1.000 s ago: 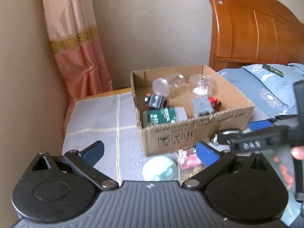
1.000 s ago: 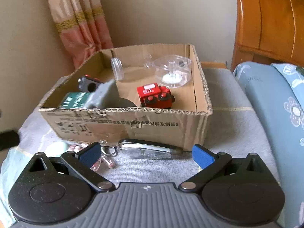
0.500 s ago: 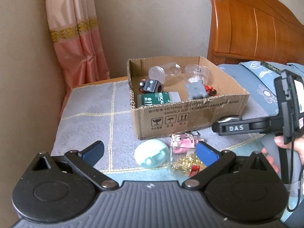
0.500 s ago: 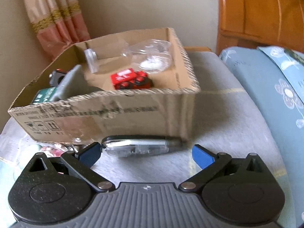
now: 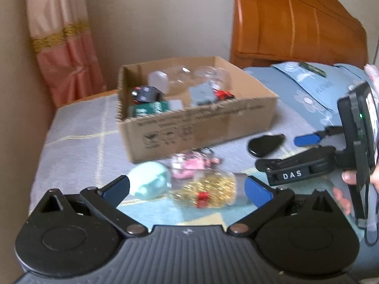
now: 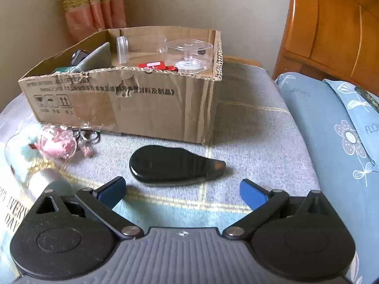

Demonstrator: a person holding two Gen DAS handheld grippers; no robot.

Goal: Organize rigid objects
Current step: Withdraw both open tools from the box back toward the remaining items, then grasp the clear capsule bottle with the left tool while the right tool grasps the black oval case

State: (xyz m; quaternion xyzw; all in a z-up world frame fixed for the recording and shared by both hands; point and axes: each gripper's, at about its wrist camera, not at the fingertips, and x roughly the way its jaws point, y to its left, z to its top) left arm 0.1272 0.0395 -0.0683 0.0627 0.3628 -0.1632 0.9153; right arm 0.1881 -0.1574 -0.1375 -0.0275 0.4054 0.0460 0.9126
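A cardboard box (image 5: 196,120) (image 6: 142,99) stands on the grey blanket and holds a red toy car (image 6: 156,66), clear plastic containers (image 6: 189,54), a grey piece (image 5: 202,93) and a green carton (image 5: 149,108). A black teardrop-shaped object (image 6: 175,165) (image 5: 265,144) lies on the blanket in front of the box, just ahead of my right gripper (image 6: 182,189), which is open and empty. My left gripper (image 5: 187,189) is open and empty above a mint round case (image 5: 149,184) and a clear jar of gold bits (image 5: 208,189). A pink keychain (image 5: 189,168) (image 6: 56,142) lies beside them.
A wooden headboard (image 5: 296,28) and a blue flowered pillow (image 6: 331,123) are on the right. A pink curtain (image 5: 64,47) hangs at the back left by the beige wall. A hand (image 5: 350,179) holds the right gripper's handle at the right edge of the left wrist view.
Both grippers have drawn back from the box. The black teardrop object, earlier against the box front, now lies further out on the blanket with its dark side up.
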